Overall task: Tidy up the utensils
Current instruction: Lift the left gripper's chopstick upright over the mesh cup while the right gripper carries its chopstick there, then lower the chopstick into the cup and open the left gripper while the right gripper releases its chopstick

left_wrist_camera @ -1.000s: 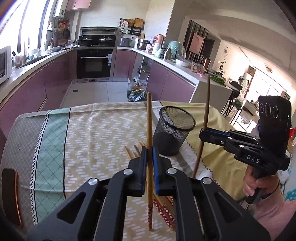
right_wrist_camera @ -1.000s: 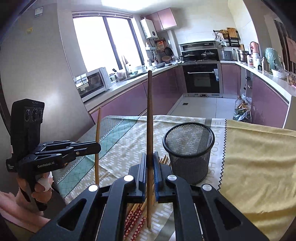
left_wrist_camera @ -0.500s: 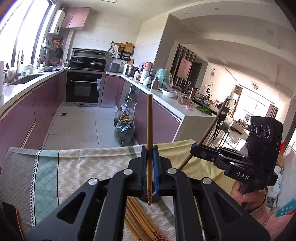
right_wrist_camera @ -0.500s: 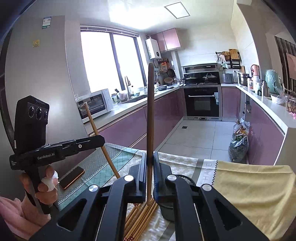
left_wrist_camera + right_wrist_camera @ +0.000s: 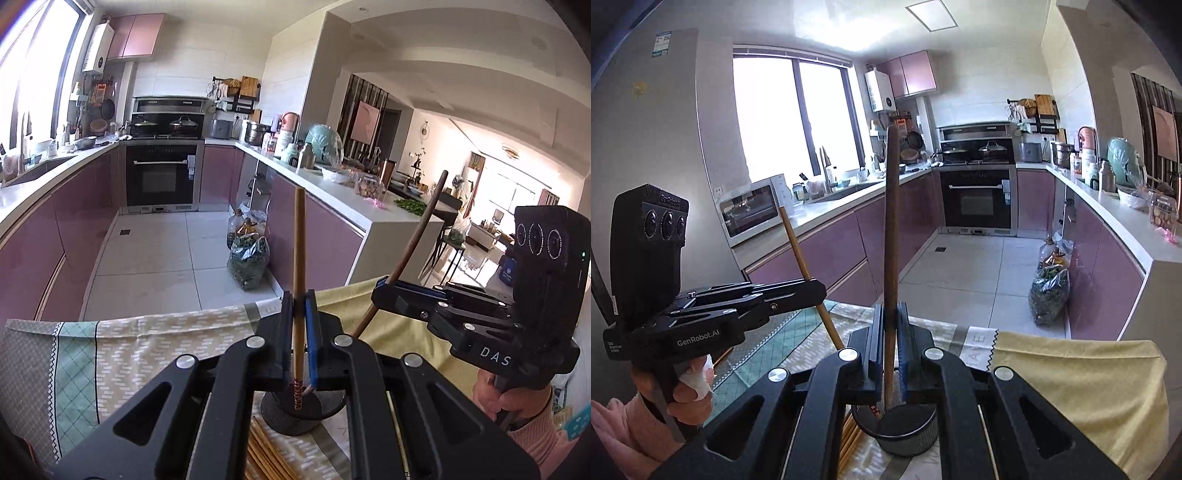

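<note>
The light chopstick (image 5: 298, 266) stands upright, clamped between the left gripper (image 5: 298, 332) fingers, its patterned lower tip hanging over the mesh holder (image 5: 295, 413) directly below the jaws. The dark chopstick (image 5: 891, 240) is pinched the same way in the right gripper (image 5: 888, 343), its lower end reaching into the holder's mouth. Loose chopsticks (image 5: 266, 454) lie on the patterned tablecloth (image 5: 122, 354) just left of the holder, beneath both tools.
</note>
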`<action>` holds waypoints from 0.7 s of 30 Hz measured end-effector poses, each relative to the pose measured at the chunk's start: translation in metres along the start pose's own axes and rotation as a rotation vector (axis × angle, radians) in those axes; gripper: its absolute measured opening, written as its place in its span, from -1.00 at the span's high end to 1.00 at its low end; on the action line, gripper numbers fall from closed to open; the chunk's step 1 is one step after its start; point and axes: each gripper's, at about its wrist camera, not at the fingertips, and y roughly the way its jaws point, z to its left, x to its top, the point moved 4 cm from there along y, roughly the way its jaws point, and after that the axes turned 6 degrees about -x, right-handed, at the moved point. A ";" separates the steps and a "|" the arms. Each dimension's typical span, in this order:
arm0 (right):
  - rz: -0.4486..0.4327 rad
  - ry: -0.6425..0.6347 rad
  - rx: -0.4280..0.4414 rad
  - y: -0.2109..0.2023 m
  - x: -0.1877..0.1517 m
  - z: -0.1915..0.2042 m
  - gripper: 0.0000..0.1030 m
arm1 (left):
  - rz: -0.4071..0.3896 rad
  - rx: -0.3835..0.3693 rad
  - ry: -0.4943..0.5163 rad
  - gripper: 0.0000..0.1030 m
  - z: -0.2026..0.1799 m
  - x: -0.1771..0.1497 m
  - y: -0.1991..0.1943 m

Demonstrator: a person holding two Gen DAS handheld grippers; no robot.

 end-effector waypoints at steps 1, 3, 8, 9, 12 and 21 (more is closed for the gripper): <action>0.028 -0.006 0.001 0.006 -0.005 -0.001 0.89 | 0.020 -0.002 -0.005 0.86 0.001 -0.003 0.005; 0.066 -0.014 0.000 0.014 -0.013 0.001 0.89 | 0.055 0.002 -0.008 0.86 0.011 -0.016 0.022; 0.175 -0.017 0.006 0.039 -0.028 0.001 0.89 | 0.129 0.000 -0.018 0.86 0.023 -0.037 0.049; 0.188 -0.013 0.001 0.043 -0.031 0.000 0.89 | 0.140 0.004 -0.020 0.86 0.027 -0.041 0.055; 0.216 -0.002 -0.008 0.054 -0.036 -0.003 0.89 | 0.153 0.012 -0.024 0.86 0.034 -0.043 0.066; 0.230 0.034 -0.029 0.074 -0.034 -0.008 0.84 | 0.168 0.028 -0.028 0.85 0.037 -0.045 0.081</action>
